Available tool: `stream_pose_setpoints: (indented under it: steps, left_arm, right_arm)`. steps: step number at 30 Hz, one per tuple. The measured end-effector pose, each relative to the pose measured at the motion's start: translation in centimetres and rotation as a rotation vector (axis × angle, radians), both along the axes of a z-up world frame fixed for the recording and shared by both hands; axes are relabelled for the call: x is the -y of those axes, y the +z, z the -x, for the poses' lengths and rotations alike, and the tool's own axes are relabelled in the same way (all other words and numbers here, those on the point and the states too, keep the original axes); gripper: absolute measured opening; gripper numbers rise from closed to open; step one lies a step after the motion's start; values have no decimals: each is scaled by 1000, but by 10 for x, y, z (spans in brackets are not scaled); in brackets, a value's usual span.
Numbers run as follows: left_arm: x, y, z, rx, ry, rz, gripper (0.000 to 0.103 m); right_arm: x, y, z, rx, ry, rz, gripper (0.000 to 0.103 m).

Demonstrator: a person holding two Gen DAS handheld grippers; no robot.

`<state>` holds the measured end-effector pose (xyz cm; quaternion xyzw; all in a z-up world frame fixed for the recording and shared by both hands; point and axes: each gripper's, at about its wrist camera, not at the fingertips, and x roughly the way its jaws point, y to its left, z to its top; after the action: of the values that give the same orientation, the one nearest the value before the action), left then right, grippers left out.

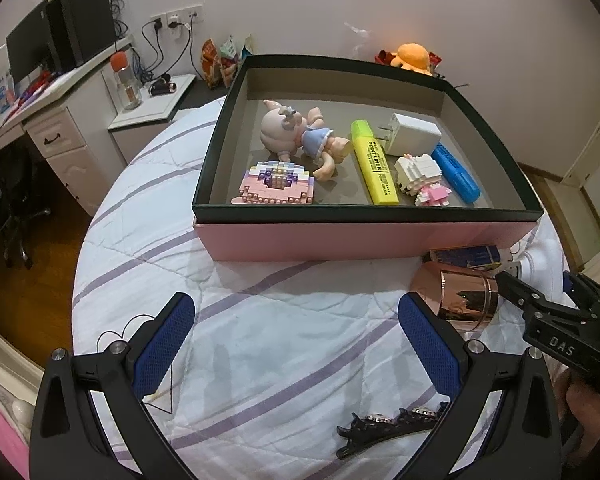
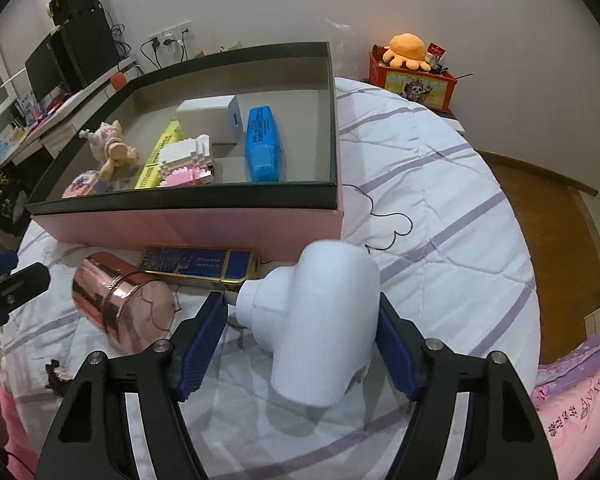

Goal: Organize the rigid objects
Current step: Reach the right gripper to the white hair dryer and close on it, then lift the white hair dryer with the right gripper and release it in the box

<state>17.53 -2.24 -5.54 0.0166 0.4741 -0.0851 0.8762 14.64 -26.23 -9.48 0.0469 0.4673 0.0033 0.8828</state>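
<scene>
A pink box with a dark rim (image 1: 364,214) (image 2: 180,200) sits on the bed and holds a doll (image 1: 296,136), a pink brick model (image 1: 274,186), a yellow highlighter (image 1: 372,162), a white charger (image 1: 414,134), a white brick figure (image 1: 420,178) and a blue highlighter (image 1: 456,174). My right gripper (image 2: 300,320) has its blue pads on both sides of a white pipe fitting (image 2: 320,320), which rests on the quilt. My left gripper (image 1: 296,332) is open and empty over the quilt. A rose-gold cup (image 1: 460,300) (image 2: 120,304) lies on its side between the grippers.
A blue and gold tin (image 2: 196,266) lies against the box front. A black hair clip (image 1: 388,428) lies near the left gripper's right finger. A desk with monitors (image 1: 40,52) stands at the left. A red box with an orange plush (image 2: 412,72) stands behind.
</scene>
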Motion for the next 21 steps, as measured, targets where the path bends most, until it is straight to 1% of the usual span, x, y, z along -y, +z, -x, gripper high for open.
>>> stream_pose_setpoints:
  steps: [5,13,21]
  left_arm:
    - [4,3,3,6,-6,-3,103]
    - [6,7,9,15,-6,-1,103]
    - [7,11,13,25,-9,-3,103]
  right_arm:
    - [2,9,10,12,0,-24,73]
    - [2,12,20,21,-6,-43,73]
    - [-2,17,21,26,9,-53,73]
